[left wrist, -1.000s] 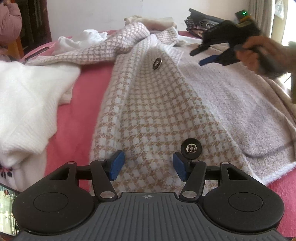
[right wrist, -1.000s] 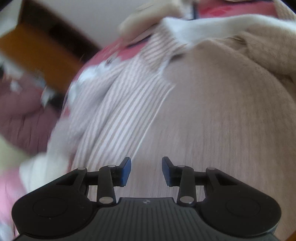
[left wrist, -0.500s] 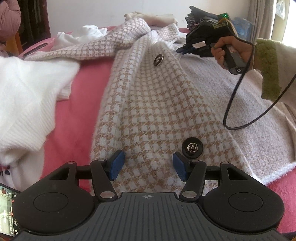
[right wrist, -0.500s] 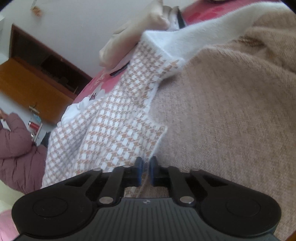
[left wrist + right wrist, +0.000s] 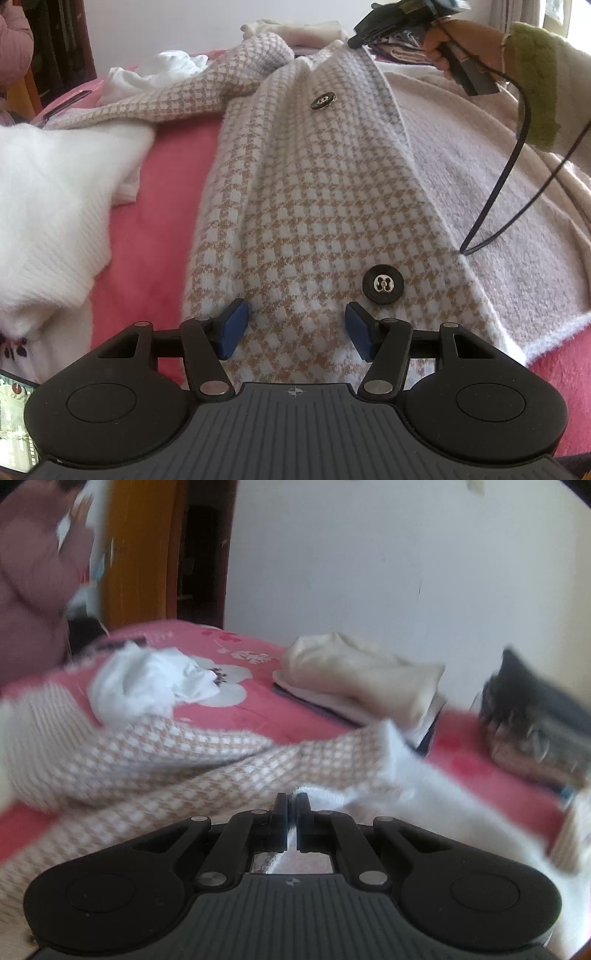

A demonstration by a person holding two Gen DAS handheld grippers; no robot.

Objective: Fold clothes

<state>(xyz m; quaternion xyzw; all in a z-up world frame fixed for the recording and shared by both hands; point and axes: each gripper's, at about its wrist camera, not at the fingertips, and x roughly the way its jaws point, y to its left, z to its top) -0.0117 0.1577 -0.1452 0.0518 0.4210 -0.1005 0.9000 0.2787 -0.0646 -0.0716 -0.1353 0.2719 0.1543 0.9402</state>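
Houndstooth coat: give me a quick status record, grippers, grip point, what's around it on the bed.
garment: houndstooth coat, spread on the pink bedspread, front panel turned over the plain lining
buttons: two dark ones showing, lower button and upper button
left gripper: open, over the coat's near hem, holding nothing
right gripper: shut on the coat's white edge near the collar, lifted
nearby: white sweater left of the coat; folded cream clothes at the far side
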